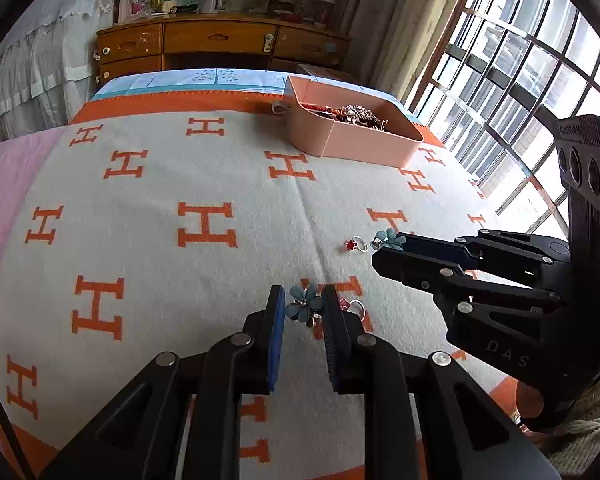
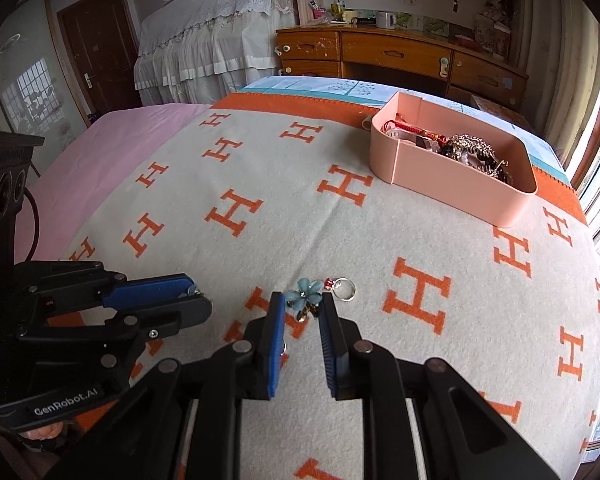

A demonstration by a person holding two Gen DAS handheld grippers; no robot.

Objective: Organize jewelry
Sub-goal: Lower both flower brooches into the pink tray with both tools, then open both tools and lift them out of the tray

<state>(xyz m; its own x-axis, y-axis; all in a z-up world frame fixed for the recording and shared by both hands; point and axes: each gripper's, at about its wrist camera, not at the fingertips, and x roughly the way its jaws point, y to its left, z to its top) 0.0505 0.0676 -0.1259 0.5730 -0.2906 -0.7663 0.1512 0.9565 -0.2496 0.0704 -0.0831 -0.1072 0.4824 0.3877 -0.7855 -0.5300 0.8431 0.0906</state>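
Two glossy blue petal-shaped flower pieces lie on a fuzzy grey blanket [image 1: 220, 168] printed with orange H's. One flower [image 1: 305, 303] sits low in the left wrist frame between the spread fingers of the left gripper [image 1: 302, 300]. The other flower [image 2: 305, 299] lies between the spread right gripper [image 2: 303, 300], beside a silver ring [image 2: 345, 289] with a red stone. A smooth pink tray [image 2: 460, 184], upper right, holds tangled jewelry too jumbled to make out. A wooden dresser [image 2: 396, 54] stands behind it.

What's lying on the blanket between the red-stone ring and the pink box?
Nothing but bare blanket with orange H marks lies between the red-stone ring and the pink box, in the left wrist view.
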